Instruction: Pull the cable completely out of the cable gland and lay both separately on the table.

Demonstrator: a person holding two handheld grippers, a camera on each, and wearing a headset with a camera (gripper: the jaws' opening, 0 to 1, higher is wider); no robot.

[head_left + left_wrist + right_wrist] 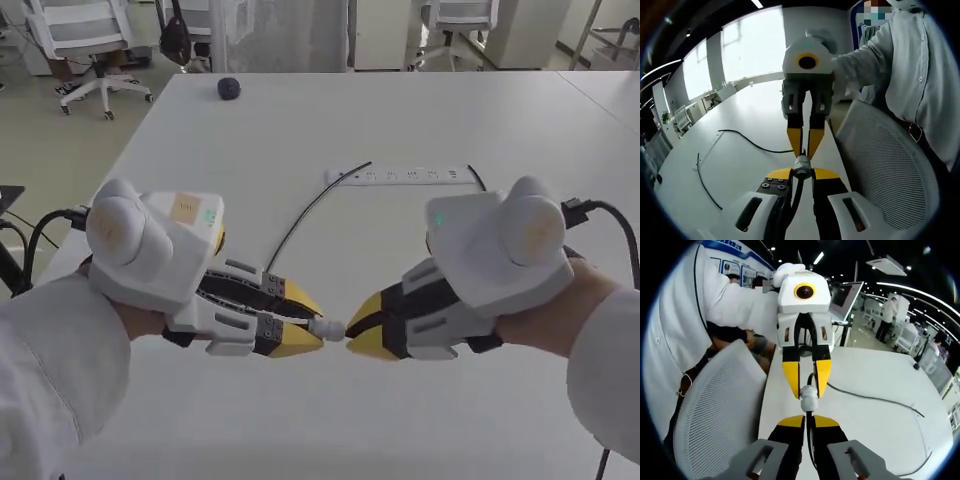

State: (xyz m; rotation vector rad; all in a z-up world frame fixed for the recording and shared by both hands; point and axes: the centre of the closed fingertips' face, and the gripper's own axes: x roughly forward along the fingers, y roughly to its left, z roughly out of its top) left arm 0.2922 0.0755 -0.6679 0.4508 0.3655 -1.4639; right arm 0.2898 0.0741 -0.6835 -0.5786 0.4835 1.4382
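Observation:
A small white cable gland [324, 327] is pinched in the yellow tips of my left gripper [316, 335], a little above the white table [400, 120]. A thin black cable [305, 212] runs from the gland back between the left jaws and away over the table. My right gripper [354, 336] meets the gland tip to tip. In the right gripper view its jaws [809, 421] stand shut on a short black cable end [810, 432] coming out of the gland [808, 395]. The left gripper view has the gland [801, 167] between its own jaws [802, 175].
A white power strip [405, 176] lies mid-table beyond the grippers, and a small dark object [229, 88] sits near the far edge. Office chairs [90, 40] stand past the table. A grey mesh chair back [880, 150] is close to the near table edge.

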